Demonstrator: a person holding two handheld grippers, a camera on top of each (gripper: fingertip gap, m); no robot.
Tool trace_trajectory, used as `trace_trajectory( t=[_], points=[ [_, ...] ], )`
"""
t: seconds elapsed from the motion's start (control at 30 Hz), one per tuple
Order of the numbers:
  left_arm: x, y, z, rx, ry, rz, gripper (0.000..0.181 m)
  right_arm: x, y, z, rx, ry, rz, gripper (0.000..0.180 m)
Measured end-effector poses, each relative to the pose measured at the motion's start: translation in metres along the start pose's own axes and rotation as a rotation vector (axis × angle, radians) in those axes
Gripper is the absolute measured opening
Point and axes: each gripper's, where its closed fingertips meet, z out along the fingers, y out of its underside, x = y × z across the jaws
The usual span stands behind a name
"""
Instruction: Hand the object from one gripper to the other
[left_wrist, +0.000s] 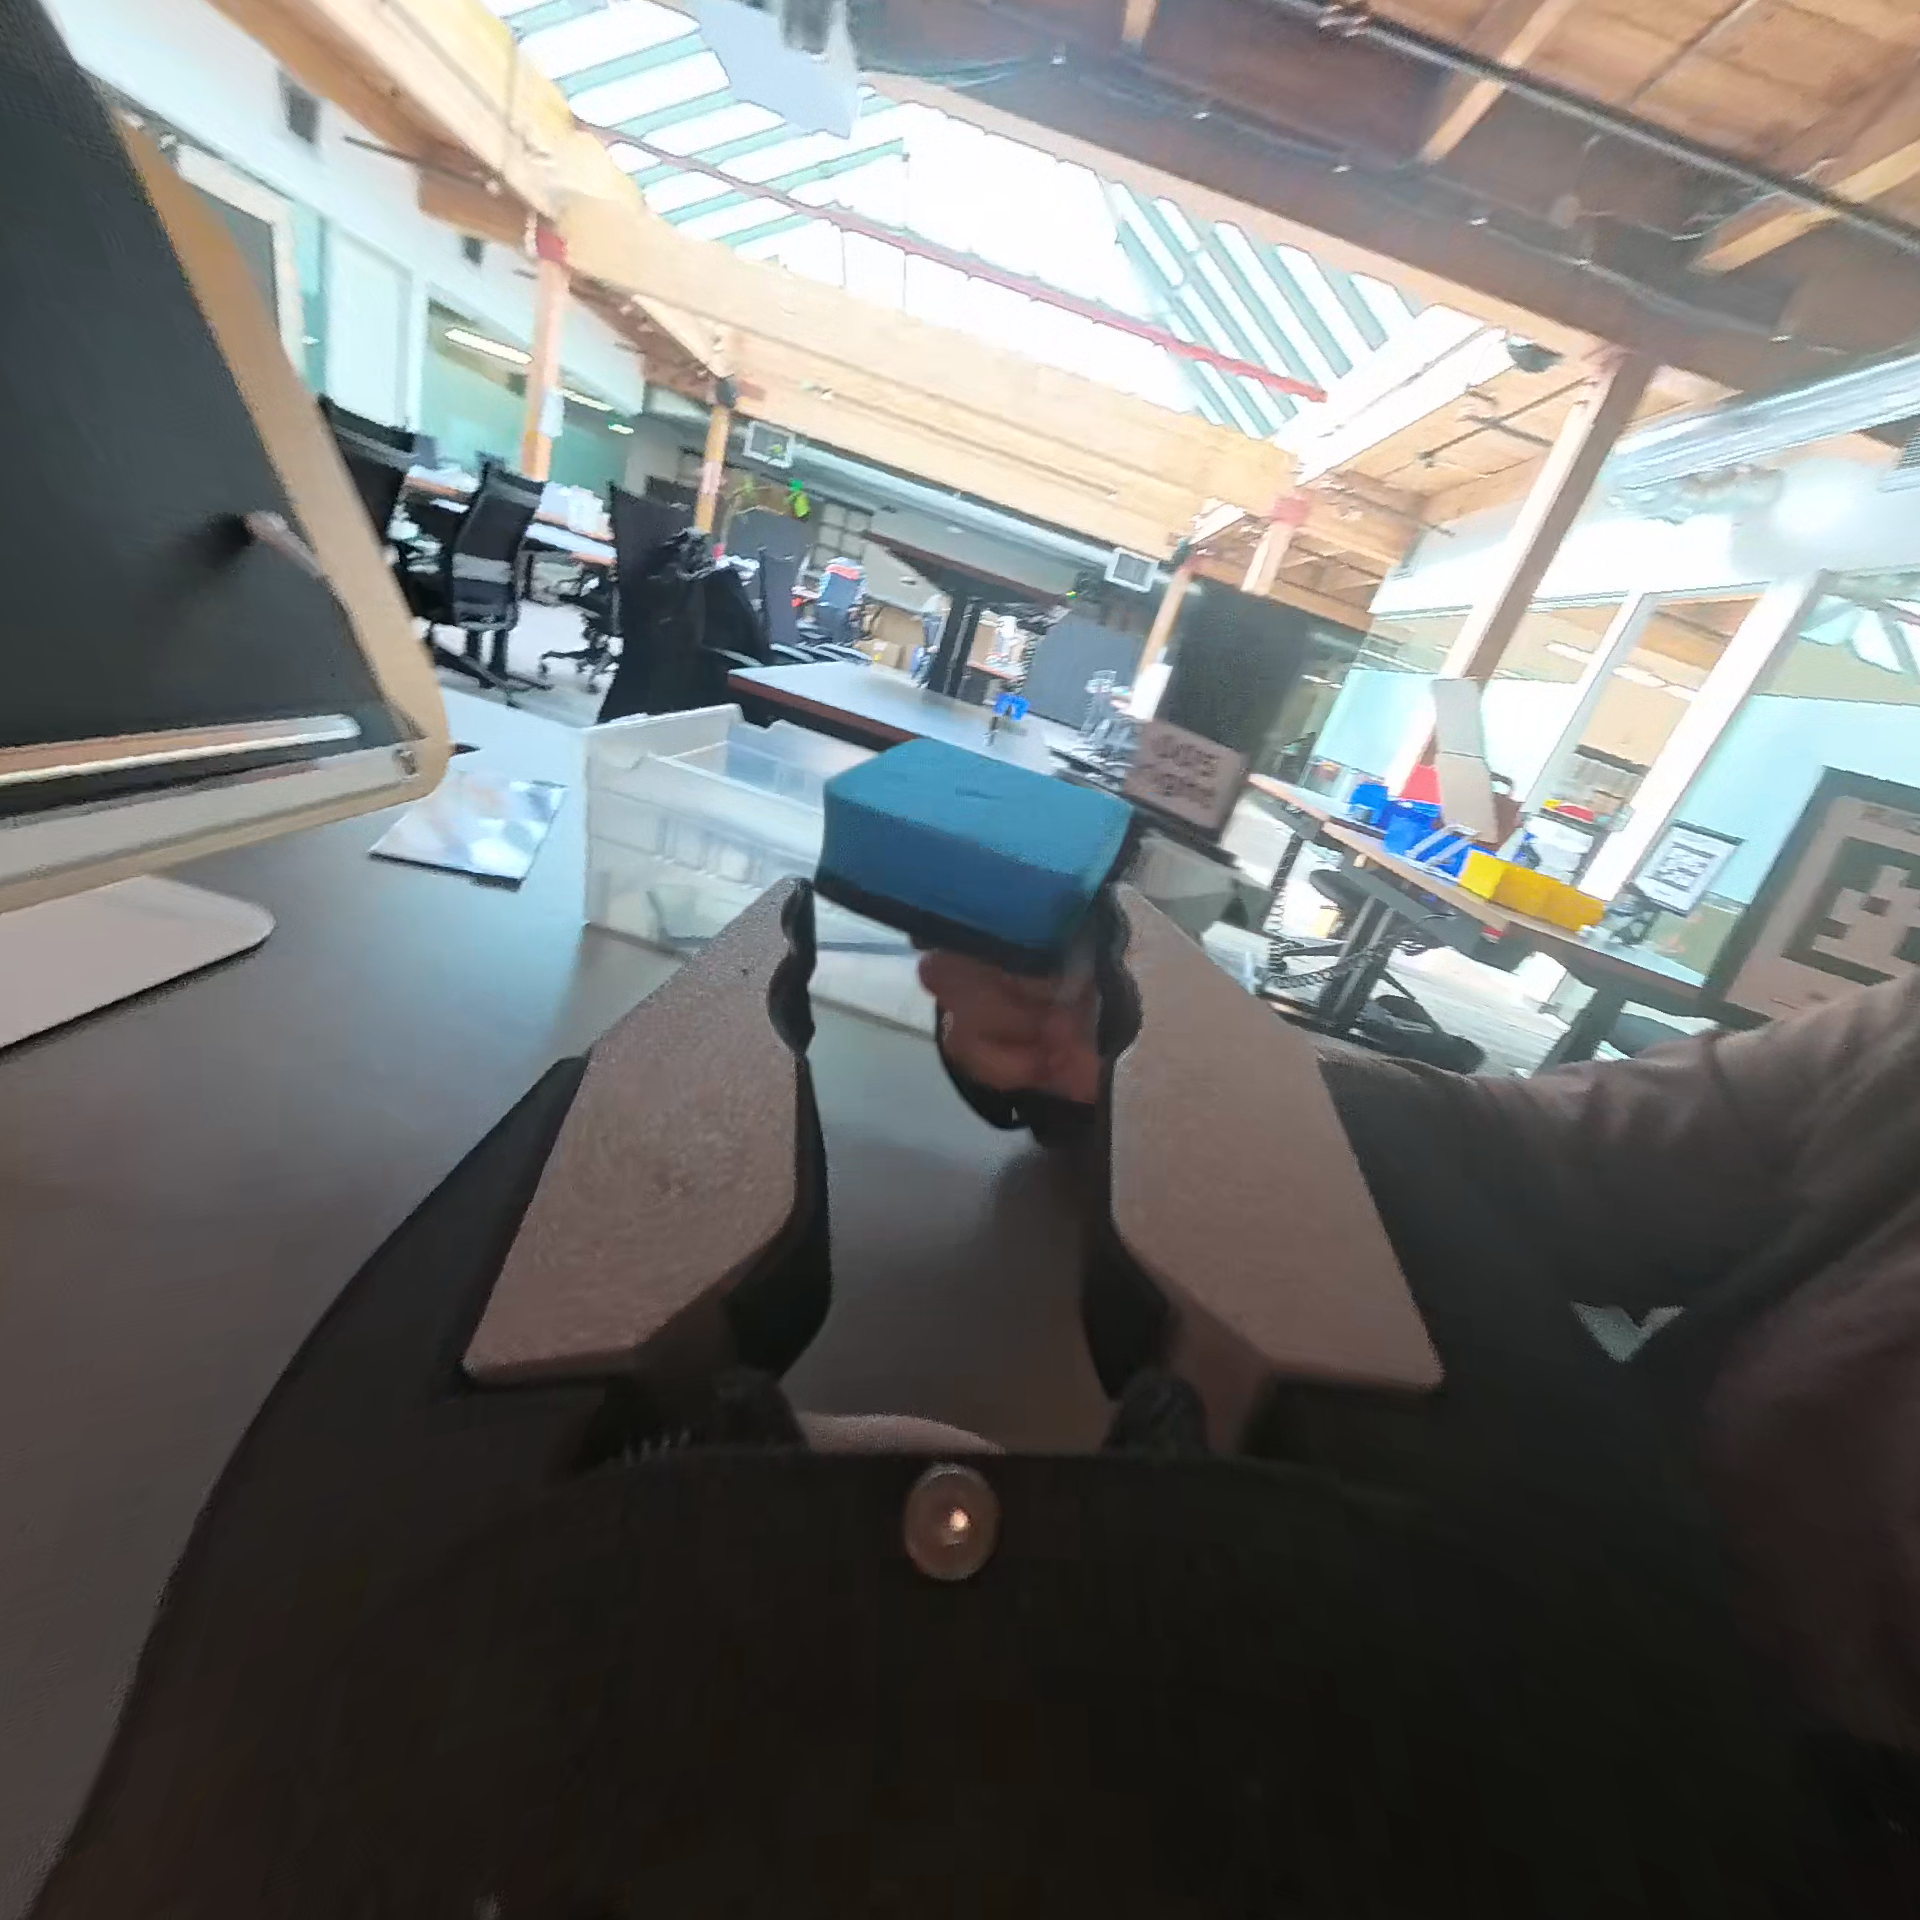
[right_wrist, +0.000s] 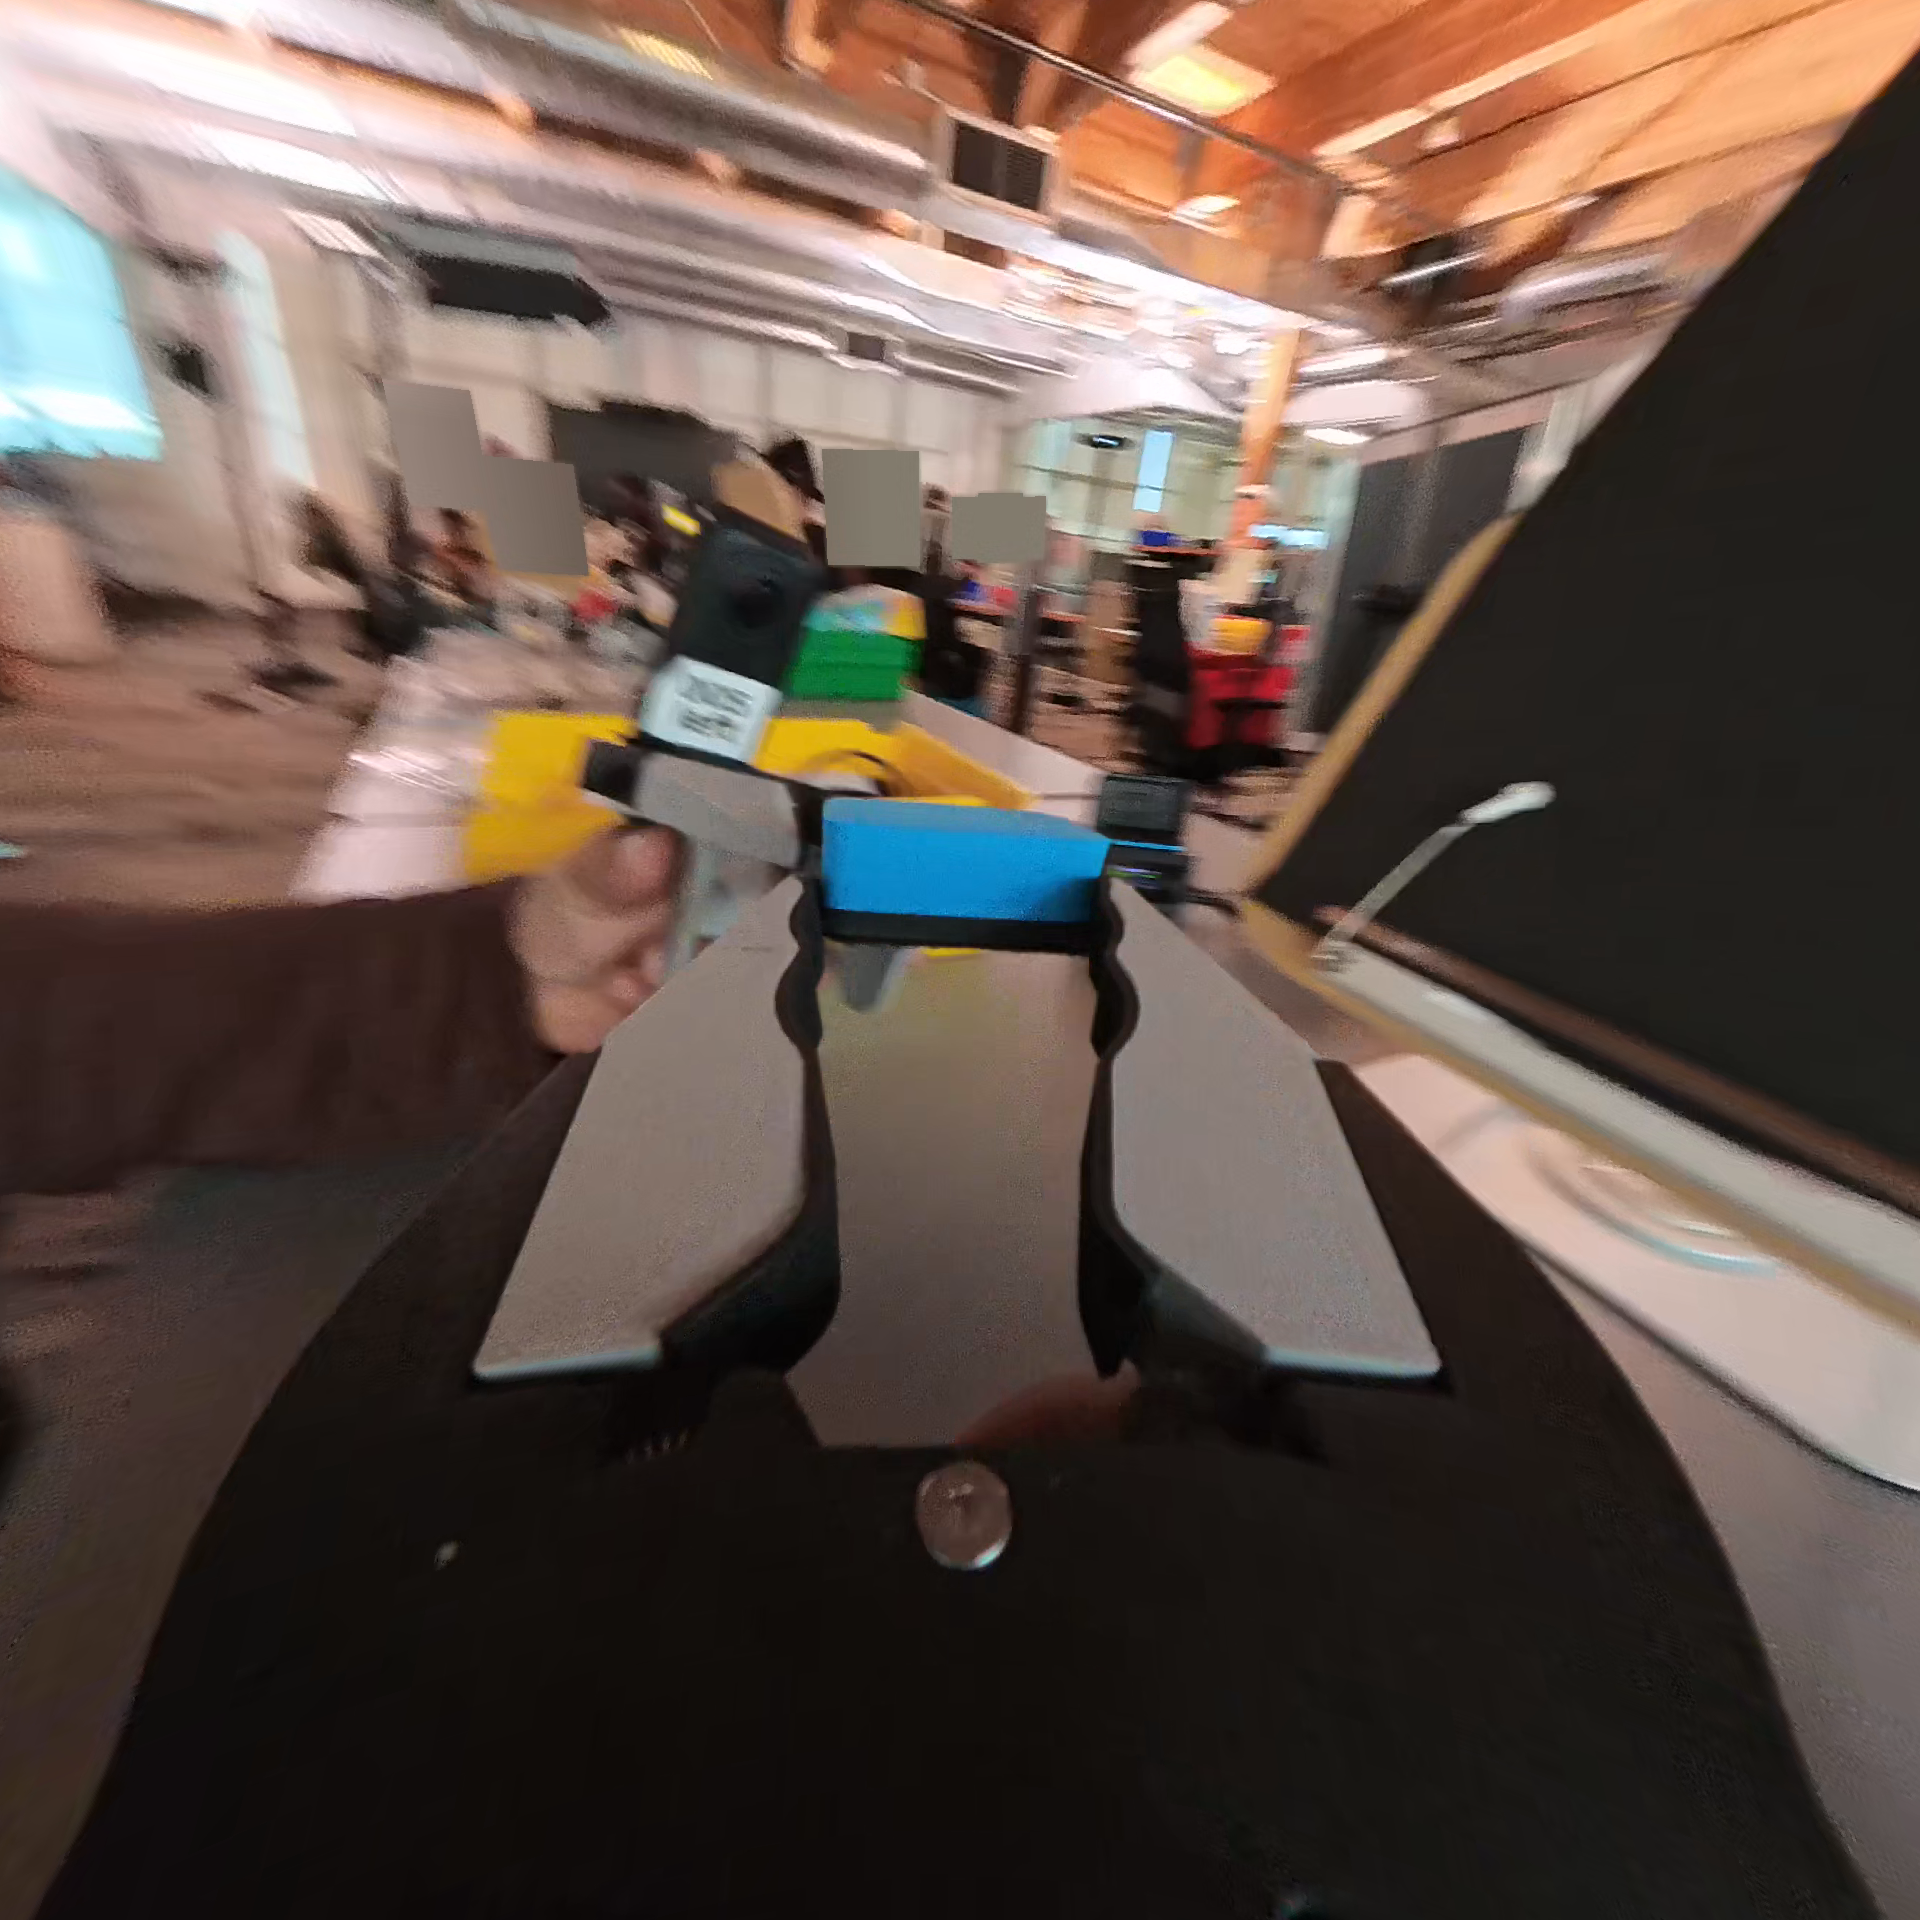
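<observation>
**Blue sponge pinched at the tips of both claws**

Blue foam with a thin black underside, the sponge (left_wrist: 971, 842) is up in the air above the dark surface (left_wrist: 312, 1039), touching nothing below it.

In the left wrist view it sits right at the tips of the left claw (left_wrist: 961, 914). The dark ribbed pads (left_wrist: 795, 966) press against its two ends, so this claw is clenched on the sponge. A hand (left_wrist: 1013, 1029) shows just beyond and below the sponge, and a brown sleeve (left_wrist: 1662, 1195) runs in from the right edge.

The right wrist view is smeared with motion, but the sponge lies level across the tips of the right claw (right_wrist: 956, 925), with a pad tight on each end: this claw is clamped on it too. The left claw's yellow body and black camera stand just to the left of the sponge, and its grey fingers reach to the sponge's near-left corner. Their tips are hidden behind it.

A clear plastic bin (left_wrist: 707, 821) rests on the surface beyond the sponge. A tilted monitor (left_wrist: 156, 468) stands on its silver foot to the left.
</observation>
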Motion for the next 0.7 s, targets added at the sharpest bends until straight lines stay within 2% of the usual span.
trace_trajectory(
  t=[0.07,0.1,0.17,0.27,0.37,0.43,0.5,0.6,0.7],
  points=[
    [-0.015,0.004,-0.004,-0.045,-0.107,0.059,0.052,0.016,0.007,-0.001,-0.064,0.165,-0.186,0.048],
    [-0.023,0.007,-0.006,-0.088,-0.182,0.150,0.052,0.019,0.010,0.000,-0.092,0.201,-0.237,0.048],
    [-0.035,0.009,-0.012,-0.163,-0.341,0.416,0.058,0.021,0.020,0.003,-0.126,0.187,-0.141,0.048],
    [-0.035,0.009,-0.015,-0.241,-0.497,0.852,0.052,0.030,0.024,0.003,-0.112,0.180,0.050,0.048],
    [-0.035,0.021,-0.009,-0.330,-0.563,1.120,0.048,0.022,0.028,0.005,-0.119,0.097,0.170,0.048],
    [-0.034,0.024,-0.004,-0.348,-0.584,1.213,0.047,0.014,0.025,0.008,-0.097,0.040,0.221,0.048],
    [-0.035,0.012,-0.007,-0.318,-0.656,1.282,0.036,0.011,0.026,0.007,-0.109,0.009,0.239,0.049],
    [-0.033,0.013,-0.009,-0.303,-0.594,1.161,0.019,0.008,0.026,0.007,-0.106,-0.014,0.267,0.049],
    [-0.035,0.017,-0.011,-0.318,-0.565,1.149,0.019,0.007,0.034,0.007,-0.152,-0.032,0.284,0.048]
  ],
)
